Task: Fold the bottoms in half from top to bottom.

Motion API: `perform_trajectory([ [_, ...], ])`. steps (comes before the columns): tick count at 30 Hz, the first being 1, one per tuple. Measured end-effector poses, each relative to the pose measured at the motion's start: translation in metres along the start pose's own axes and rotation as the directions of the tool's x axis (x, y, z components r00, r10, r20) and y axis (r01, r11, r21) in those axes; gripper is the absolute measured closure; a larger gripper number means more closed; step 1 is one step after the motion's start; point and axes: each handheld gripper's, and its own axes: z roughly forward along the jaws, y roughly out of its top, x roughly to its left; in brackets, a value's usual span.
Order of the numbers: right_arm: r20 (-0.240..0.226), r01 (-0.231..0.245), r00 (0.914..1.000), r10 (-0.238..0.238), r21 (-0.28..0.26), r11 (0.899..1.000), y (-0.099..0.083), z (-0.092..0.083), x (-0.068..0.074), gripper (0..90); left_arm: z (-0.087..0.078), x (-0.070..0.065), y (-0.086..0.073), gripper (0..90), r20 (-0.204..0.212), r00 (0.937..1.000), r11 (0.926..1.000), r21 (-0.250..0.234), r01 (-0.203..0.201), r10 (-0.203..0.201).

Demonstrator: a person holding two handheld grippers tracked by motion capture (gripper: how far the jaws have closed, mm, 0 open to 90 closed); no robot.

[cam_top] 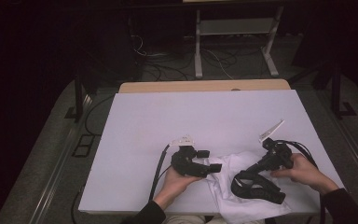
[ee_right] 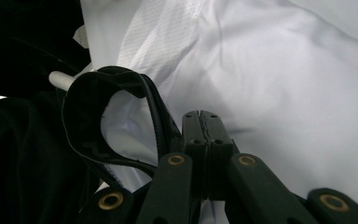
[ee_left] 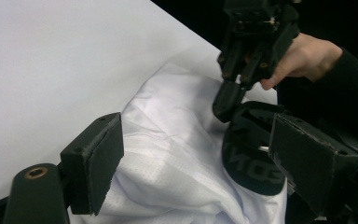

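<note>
We work on a white garment (cam_top: 235,184) with a black waistband (cam_top: 254,184), lying at the near edge of the table (cam_top: 205,116). Our right gripper (ee_right: 205,128) is pinched tight on the black waistband. Our left gripper (ee_left: 193,154) hangs open over the cloth. Next, we think it must grab the cloth too.

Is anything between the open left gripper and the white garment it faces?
Nothing visible. The left gripper has its jaws open right over the white garment, with bare cloth between them. The right gripper, shut, presses the cloth farther off beside the black waistband.
</note>
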Motion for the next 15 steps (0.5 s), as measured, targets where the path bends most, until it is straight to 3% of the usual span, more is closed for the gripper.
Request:
perform_trajectory([
  [8, -0.022, 0.009, 0.9997, -0.010, -0.019, 1.000, -0.005, -0.006, 0.009, 87.4, 0.000, 0.003, -0.001, 17.1, -0.008, 1.0000, 1.0000, 0.002, 0.005, -0.005],
  [15, -0.100, 0.032, 0.9944, -0.037, -0.048, 0.998, -0.014, -0.010, 0.019, 87.5, 0.000, 0.004, -0.001, 17.0, -0.010, 0.9999, 1.0000, 0.003, 0.009, -0.009],
])
